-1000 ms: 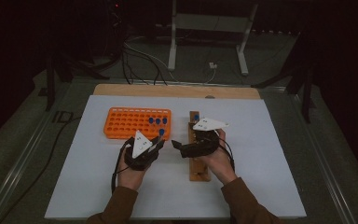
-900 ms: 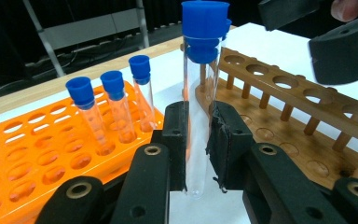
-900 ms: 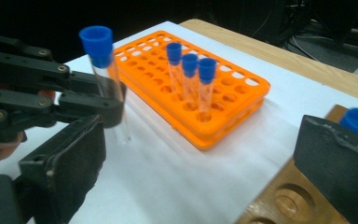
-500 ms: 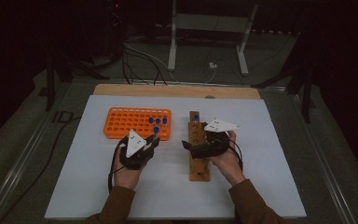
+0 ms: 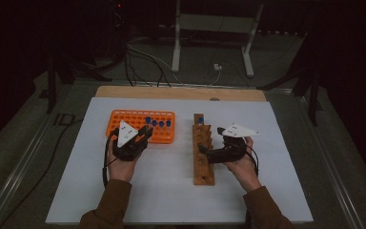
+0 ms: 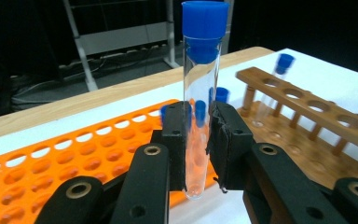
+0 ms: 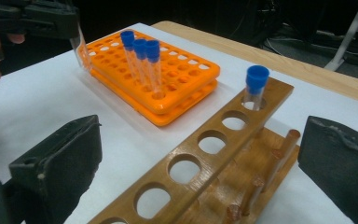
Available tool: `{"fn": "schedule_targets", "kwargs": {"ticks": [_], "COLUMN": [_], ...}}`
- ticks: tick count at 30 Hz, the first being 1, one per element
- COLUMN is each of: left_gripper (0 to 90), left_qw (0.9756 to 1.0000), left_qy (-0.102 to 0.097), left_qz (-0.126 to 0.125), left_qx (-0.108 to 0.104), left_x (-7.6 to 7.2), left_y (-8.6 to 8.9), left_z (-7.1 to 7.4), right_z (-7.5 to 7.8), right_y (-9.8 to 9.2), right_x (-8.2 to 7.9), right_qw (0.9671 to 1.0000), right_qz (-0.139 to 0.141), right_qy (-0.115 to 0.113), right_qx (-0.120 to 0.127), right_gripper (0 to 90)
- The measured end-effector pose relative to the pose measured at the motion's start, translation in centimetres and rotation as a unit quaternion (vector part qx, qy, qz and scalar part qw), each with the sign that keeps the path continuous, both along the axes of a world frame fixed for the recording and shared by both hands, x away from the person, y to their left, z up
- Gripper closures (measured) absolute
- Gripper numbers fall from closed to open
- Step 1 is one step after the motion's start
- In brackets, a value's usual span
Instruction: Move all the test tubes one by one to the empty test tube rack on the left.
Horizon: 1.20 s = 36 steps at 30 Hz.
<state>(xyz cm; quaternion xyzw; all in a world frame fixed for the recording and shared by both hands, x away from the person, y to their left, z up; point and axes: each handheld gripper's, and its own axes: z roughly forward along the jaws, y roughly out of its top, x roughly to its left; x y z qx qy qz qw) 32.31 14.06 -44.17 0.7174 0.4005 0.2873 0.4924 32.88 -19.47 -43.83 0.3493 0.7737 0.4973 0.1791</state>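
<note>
Left gripper (image 5: pixel 143 133) hovered at the orange plastic tube rack (image 5: pixel 124 119) in the high view. Its own view showed jaws clenched on an upright clear glass test tube with blue cap (image 6: pixel 200 93). Right gripper (image 7: pixel 200 177), in its view, stood released over the brown wooden rack (image 7: pixel 223 140).

No text, label, brand or number can be read anywhere in the pics. The orange rack (image 5: pixel 140 125) has plain holes w/o markings, the wooden rack (image 5: pixel 203 152) is bare wood, and the test tube (image 6: pixel 199 102) w/ blue cap carries no print. The white table cover (image 5: pixel 171 186) is blank too. There are dark marks on the floor left of the table, approx. letter-like, but too dim to read.
</note>
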Motion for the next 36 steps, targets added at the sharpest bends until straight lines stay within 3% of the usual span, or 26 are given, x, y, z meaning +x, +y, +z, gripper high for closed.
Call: {"fn": "schedule_targets", "kwargs": {"ticks": [10,20,26,30,32,36], "left_gripper": [76.9,76.9,77.4,78.0,78.2,78.3], "left_qw": [0.9994,0.9978,0.9949,0.9935,0.9919,0.991], "left_qy": [0.01,0.039,0.076,0.095,0.105,0.108], "left_qz": [0.03,0.054,0.05,0.043,0.039,0.044], "left_qx": [0.013,0.002,0.045,0.044,0.061,0.065], "left_x": [2.5,4.4,4.8,4.8,4.9,5.0], "left_y": [0.0,-0.4,-0.7,-0.4,-0.6,-0.8], "left_z": [-1.8,-3.5,-4.8,-5.0,-5.0,-5.2], "right_z": [-0.1,-0.2,-0.3,-0.3,-0.4,-0.5], "right_y": [-0.4,-0.4,-0.3,-0.3,-0.2,0.0], "right_x": [-0.1,-0.2,-0.2,-0.3,-0.2,-0.2], "right_qw": [1.0,0.9999,1.0,1.0,1.0,1.0], "right_qz": [0.0,0.003,0.004,0.004,0.003,0.005], "right_qy": [-0.001,-0.002,-0.001,-0.001,0.0,0.001], "right_qx": [0.006,0.01,0.009,0.009,0.009,0.007], "right_gripper": [0.3,0.3,0.4,0.4,0.4,0.4]}}
